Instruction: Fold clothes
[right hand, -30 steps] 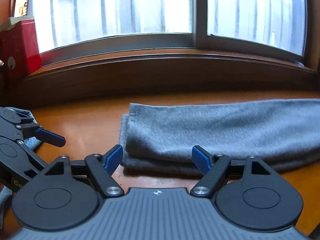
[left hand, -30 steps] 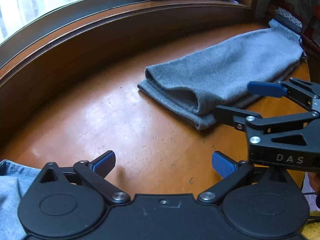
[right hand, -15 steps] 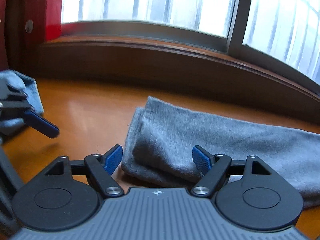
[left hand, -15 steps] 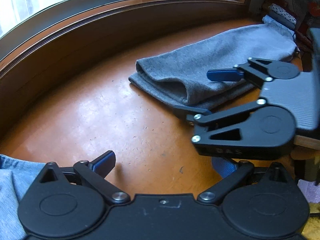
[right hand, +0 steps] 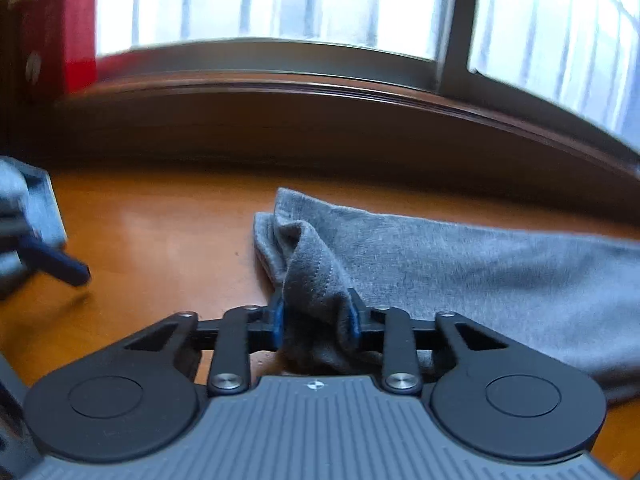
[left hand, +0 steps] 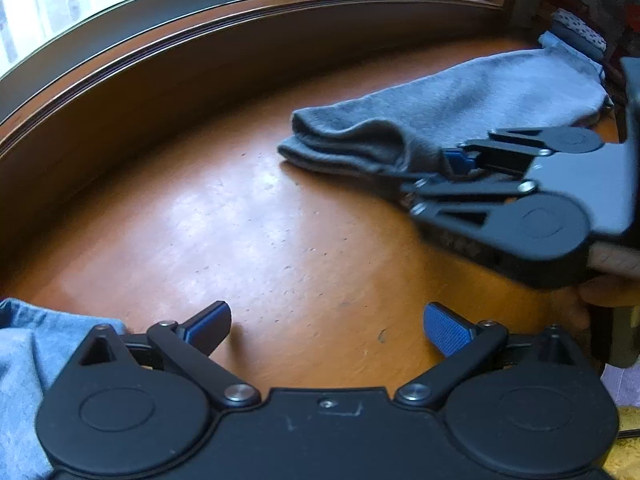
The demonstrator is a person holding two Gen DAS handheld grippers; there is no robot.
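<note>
**Right gripper pinches the grey garment; left gripper waits spread over bare wood**

The right gripper (right hand: pixel 315 320) sits low over the wooden desk (left hand: pixel 256 232), its body nearly level and its fingers pointing toward the window. Its two blue pads (right hand: pixel 277 317) are drawn close together with a bunched ridge of the grey garment (right hand: pixel 460 272) clamped between them. The pinched cloth rises in a small peak just ahead of the pads, and the near corner of the garment is lifted with it. In the left wrist view the same gripper (left hand: pixel 452 168) reaches in from the right side, tilted onto its edge, its fingertips buried in the garment's (left hand: pixel 460 100) front edge; a bit of the person's hand (left hand: pixel 612 292) shows under its body.

The left gripper (left hand: pixel 326 326) hovers over bare wood near the desk's front edge, fingers wide apart and nothing between them. Its blue pads (left hand: pixel 444 330) point toward the back wall beneath the window. In the right wrist view it appears only as a blurred shape at the left edge.

The grey garment lies folded lengthwise in a long strip, running from the middle of the desk out toward its right end, close to the back wall. A light blue garment (left hand: pixel 24 360) lies at the desk's front left corner, just beside the left gripper's body. A red box (right hand: pixel 60 40) stands at the far left by the window.
</note>
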